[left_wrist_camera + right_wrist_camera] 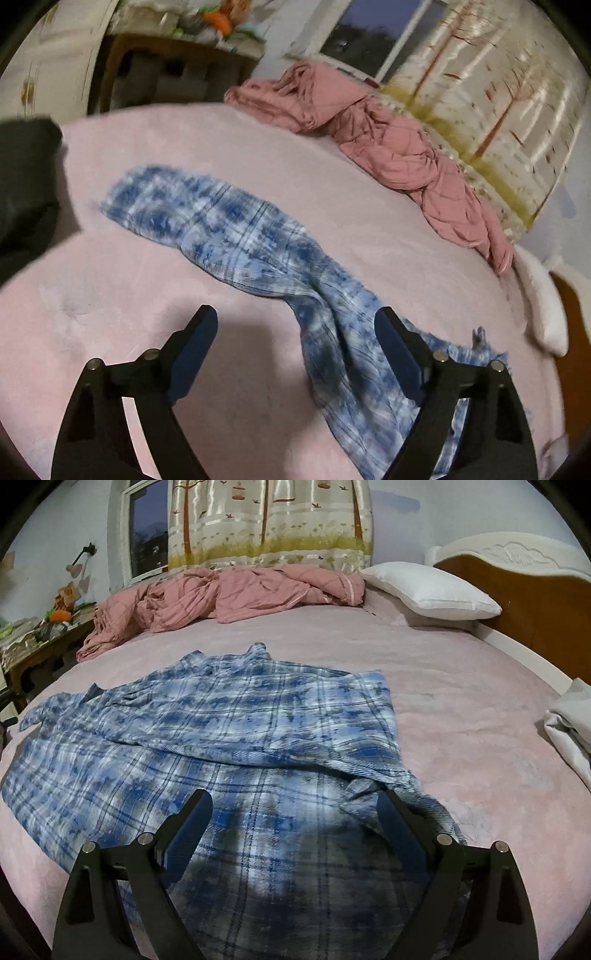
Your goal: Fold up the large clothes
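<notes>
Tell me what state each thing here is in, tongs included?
left tongs: open, holding nothing, above a sleeve.
right tongs: open, holding nothing, above the shirt's body.
blue plaid shirt: lying on the bed, one side folded over, wrinkled.
pink quilt: crumpled at the bed's far edge.
white pillow: lying by the headboard.
curtain: drawn partly, window uncovered at left.
</notes>
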The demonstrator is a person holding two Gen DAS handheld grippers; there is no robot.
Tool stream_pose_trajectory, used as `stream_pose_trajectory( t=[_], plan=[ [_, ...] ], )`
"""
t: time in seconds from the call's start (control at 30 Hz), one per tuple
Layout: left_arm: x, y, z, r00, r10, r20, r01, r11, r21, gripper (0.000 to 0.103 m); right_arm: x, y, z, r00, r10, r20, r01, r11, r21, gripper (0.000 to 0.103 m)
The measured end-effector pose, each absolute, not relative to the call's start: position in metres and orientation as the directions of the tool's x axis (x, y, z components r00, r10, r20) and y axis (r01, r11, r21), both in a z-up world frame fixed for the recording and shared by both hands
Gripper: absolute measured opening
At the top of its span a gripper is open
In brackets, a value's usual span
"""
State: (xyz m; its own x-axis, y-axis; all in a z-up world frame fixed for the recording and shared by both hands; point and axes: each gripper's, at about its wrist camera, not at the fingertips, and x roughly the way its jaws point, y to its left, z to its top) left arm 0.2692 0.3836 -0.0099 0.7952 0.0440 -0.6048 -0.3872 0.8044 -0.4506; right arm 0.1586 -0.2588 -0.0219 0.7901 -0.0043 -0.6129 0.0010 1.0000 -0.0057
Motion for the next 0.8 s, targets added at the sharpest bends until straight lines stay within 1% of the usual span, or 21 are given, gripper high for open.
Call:
stream_pose_trajectory(
  t=[0.07, 0.17, 0.2, 0.23, 0.27, 0.33, 0.37, 0.4, 0.43, 0.47, 0.5, 0.6, 0.63, 0.67, 0.73, 0.8],
  plan=[
    [0.276, 0.393, -0.018, 0.806, 0.001, -0.592, -0.372, 0.778, -0.506, 0.085, 0.160, -0.256, -0.024, 0.787, -0.013, -0.616, 0.000, 1.000, -0.022, 0.092],
    [0.290, 0.394, -0.030, 0.784, -0.055, -0.618, -0.365, 0.763, -0.533, 0.085, 0.162, -0.253, -0.028, 0.776, -0.021, -0.630, -0.005, 0.999, -0.038, 0.092],
    [0.295, 0.391, -0.034, 0.770, -0.068, -0.634, -0.367, 0.766, -0.527, 0.083, 0.163, -0.252, -0.030, 0.773, -0.022, -0.633, -0.006, 0.999, -0.043, 0.092],
    [0.300, 0.386, -0.041, 0.749, -0.086, -0.656, -0.366, 0.772, -0.520, 0.077, 0.163, -0.252, -0.030, 0.773, -0.024, -0.634, -0.007, 0.999, -0.047, 0.092],
    [0.303, 0.382, -0.045, 0.737, -0.104, -0.667, -0.358, 0.778, -0.517, 0.072, 0.163, -0.251, -0.030, 0.774, -0.026, -0.633, -0.008, 0.999, -0.051, 0.092],
    [0.307, 0.374, -0.050, 0.724, -0.121, -0.679, -0.341, 0.793, -0.505, 0.057, 0.163, -0.250, -0.030, 0.774, -0.025, -0.633, -0.013, 0.998, -0.054, 0.092],
    [0.308, 0.369, -0.051, 0.726, -0.125, -0.677, -0.334, 0.796, -0.505, 0.052, 0.163, -0.250, -0.031, 0.773, -0.024, -0.634, -0.016, 0.998, -0.057, 0.092],
    [0.308, 0.366, -0.053, 0.729, -0.131, -0.672, -0.332, 0.791, -0.514, 0.040, 0.163, -0.249, -0.031, 0.773, -0.025, -0.634, -0.018, 0.998, -0.060, 0.092],
    [0.308, 0.362, -0.056, 0.732, -0.134, -0.668, -0.337, 0.782, -0.525, 0.024, 0.163, -0.249, -0.031, 0.773, -0.025, -0.634, -0.019, 0.998, -0.063, 0.092],
    [0.308, 0.358, -0.057, 0.732, -0.135, -0.668, -0.338, 0.779, -0.528, 0.014, 0.163, -0.248, -0.031, 0.773, -0.026, -0.634, -0.019, 0.998, -0.065, 0.092],
    [0.308, 0.355, -0.056, 0.738, -0.138, -0.661, -0.328, 0.782, -0.530, 0.002, 0.163, -0.248, -0.031, 0.773, -0.026, -0.634, -0.020, 0.998, -0.065, 0.092],
    [0.299, 0.337, -0.031, 0.799, -0.084, -0.596, -0.273, 0.832, -0.484, 0.002, 0.162, -0.248, -0.031, 0.777, -0.025, -0.629, -0.019, 0.998, -0.063, 0.092],
    [0.291, 0.328, -0.018, 0.826, -0.074, -0.559, -0.240, 0.851, -0.468, 0.002, 0.162, -0.248, -0.030, 0.778, -0.024, -0.628, -0.019, 0.998, -0.062, 0.092],
    [0.285, 0.321, -0.007, 0.850, -0.083, -0.521, -0.207, 0.856, -0.474, 0.002, 0.161, -0.248, -0.030, 0.780, -0.023, -0.625, -0.020, 0.998, -0.061, 0.092],
    [0.273, 0.306, 0.013, 0.882, -0.140, -0.449, -0.124, 0.852, -0.509, 0.002, 0.161, -0.248, -0.029, 0.782, -0.022, -0.623, -0.021, 0.998, -0.062, 0.092],
    [0.261, 0.286, 0.027, 0.890, -0.211, -0.405, -0.038, 0.850, -0.526, 0.002, 0.161, -0.247, -0.029, 0.780, -0.024, -0.625, -0.021, 0.998, -0.065, 0.092]
  ],
)
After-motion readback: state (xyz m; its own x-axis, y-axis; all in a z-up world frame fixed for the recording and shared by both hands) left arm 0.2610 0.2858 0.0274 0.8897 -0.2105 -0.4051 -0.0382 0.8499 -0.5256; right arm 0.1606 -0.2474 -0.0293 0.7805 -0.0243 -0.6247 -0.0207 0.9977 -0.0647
